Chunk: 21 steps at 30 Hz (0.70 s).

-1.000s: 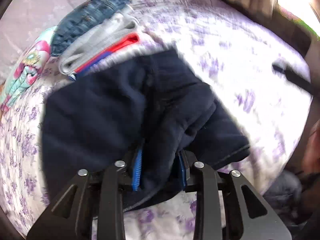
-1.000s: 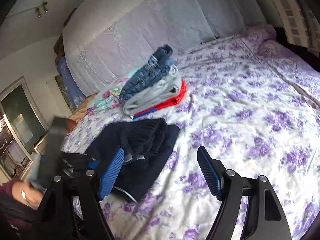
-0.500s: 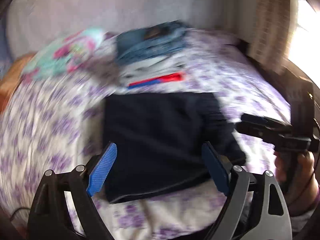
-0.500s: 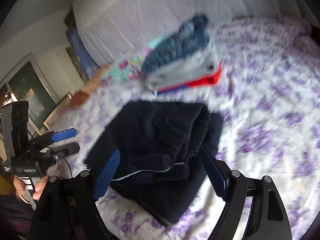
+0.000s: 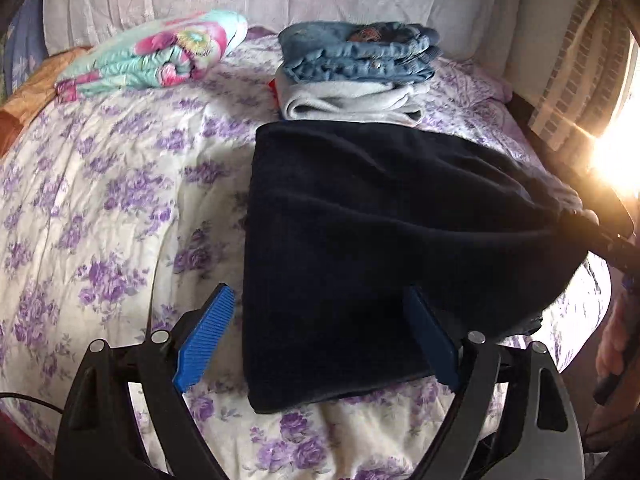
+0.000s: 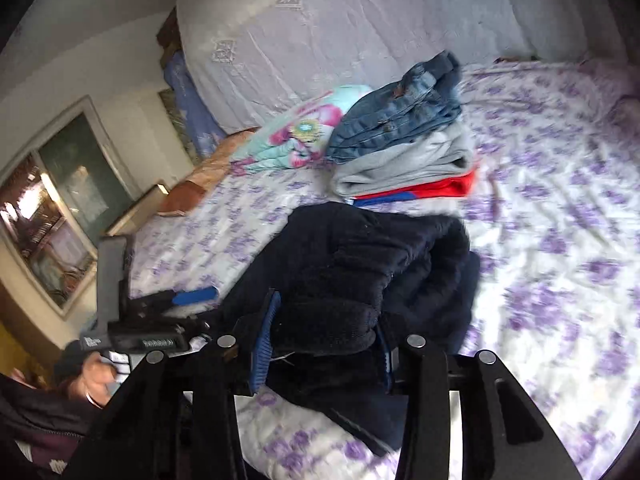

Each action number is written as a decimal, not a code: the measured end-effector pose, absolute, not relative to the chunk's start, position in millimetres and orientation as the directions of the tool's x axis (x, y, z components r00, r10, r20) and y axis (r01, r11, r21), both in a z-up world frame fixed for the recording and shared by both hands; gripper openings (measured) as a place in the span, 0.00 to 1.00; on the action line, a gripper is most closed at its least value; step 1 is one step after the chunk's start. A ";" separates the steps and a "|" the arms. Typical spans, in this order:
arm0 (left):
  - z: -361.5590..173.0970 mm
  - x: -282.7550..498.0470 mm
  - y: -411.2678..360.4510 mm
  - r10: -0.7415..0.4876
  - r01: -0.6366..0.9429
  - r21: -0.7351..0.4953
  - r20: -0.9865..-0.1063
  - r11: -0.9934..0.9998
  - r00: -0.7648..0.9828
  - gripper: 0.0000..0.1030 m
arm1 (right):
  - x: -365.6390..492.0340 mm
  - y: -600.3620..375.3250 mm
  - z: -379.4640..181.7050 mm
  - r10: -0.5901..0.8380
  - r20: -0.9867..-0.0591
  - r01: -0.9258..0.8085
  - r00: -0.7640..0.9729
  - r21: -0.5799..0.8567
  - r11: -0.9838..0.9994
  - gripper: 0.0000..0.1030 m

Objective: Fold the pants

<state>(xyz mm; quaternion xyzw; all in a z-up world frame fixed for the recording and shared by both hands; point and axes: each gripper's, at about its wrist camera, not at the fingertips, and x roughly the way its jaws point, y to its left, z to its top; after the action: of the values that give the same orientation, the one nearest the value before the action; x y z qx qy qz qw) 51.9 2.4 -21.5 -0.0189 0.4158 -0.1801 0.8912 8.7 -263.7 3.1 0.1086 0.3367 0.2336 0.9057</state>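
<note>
dark pants (image 5: 360,240) half folded on the bed (image 5: 100,200)

right hand-held gripper (image 6: 324,344) pinches the pants; only the left view shows the left hand-held gripper (image 5: 320,336) wide open, empty.

Home bedroom: floral-sheeted bed (image 5: 120,200); folded clothes (image 5: 356,68).
</note>
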 end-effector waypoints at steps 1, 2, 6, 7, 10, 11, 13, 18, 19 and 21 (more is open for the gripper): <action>-25.6 53.6 1.1 -0.321 0.303 -0.166 -0.741 0.939 0.589 0.86 | 12.5 -263.7 -8.0 0.471 -0.601 -0.317 0.646 0.349 0.882 0.43; -30.5 56.6 -0.1 -0.303 0.297 -0.151 -0.756 0.943 0.580 0.86 | 24.3 -263.6 -35.2 0.428 -0.691 -0.253 0.583 0.346 0.904 0.44; -34.8 62.4 5.1 -0.313 0.286 -0.178 -0.780 0.941 0.542 0.86 | 20.3 -270.1 -47.0 0.396 -0.712 -0.207 0.580 0.341 0.917 0.51; -26.9 57.9 6.3 -0.313 0.295 -0.168 -0.766 0.941 0.562 0.86 | 13.0 -271.6 -34.5 0.383 -0.694 -0.208 0.610 0.326 0.922 0.52; -3.5 45.9 6.5 -0.371 0.343 -0.191 -0.709 0.920 0.600 0.86 | -10.5 -280.0 15.7 0.306 -0.584 -0.203 0.752 0.236 0.950 0.53; 0.7 44.6 3.4 -0.383 0.357 -0.192 -0.697 0.914 0.606 0.87 | -10.6 -281.1 28.9 0.326 -0.540 -0.218 0.776 0.255 0.942 0.54; 1.0 47.7 -13.1 -0.397 0.387 -0.182 -0.694 0.904 0.601 0.87 | 4.0 -274.3 39.6 0.403 -0.492 -0.281 0.772 0.305 0.910 0.54; -53.1 70.3 -51.2 -0.322 0.395 -0.110 -0.789 0.912 0.523 0.90 | 82.6 -248.3 -38.9 0.348 -0.718 -0.173 0.603 0.308 0.936 0.51; -58.2 69.8 -49.0 -0.334 0.396 -0.120 -0.778 0.910 0.532 0.92 | 87.0 -250.0 -58.6 0.342 -0.732 -0.164 0.590 0.306 0.938 0.51; -58.7 67.0 -45.4 -0.345 0.403 -0.125 -0.768 0.907 0.539 0.92 | 73.8 -244.6 -55.8 0.317 -0.690 -0.244 0.651 0.206 0.948 0.51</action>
<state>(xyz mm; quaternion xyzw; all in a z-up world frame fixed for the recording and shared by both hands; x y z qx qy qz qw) 67.0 -45.4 -58.7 0.0335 0.4301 -0.2131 0.8766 73.8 -244.6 -55.8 0.0473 0.3882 0.1546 0.9073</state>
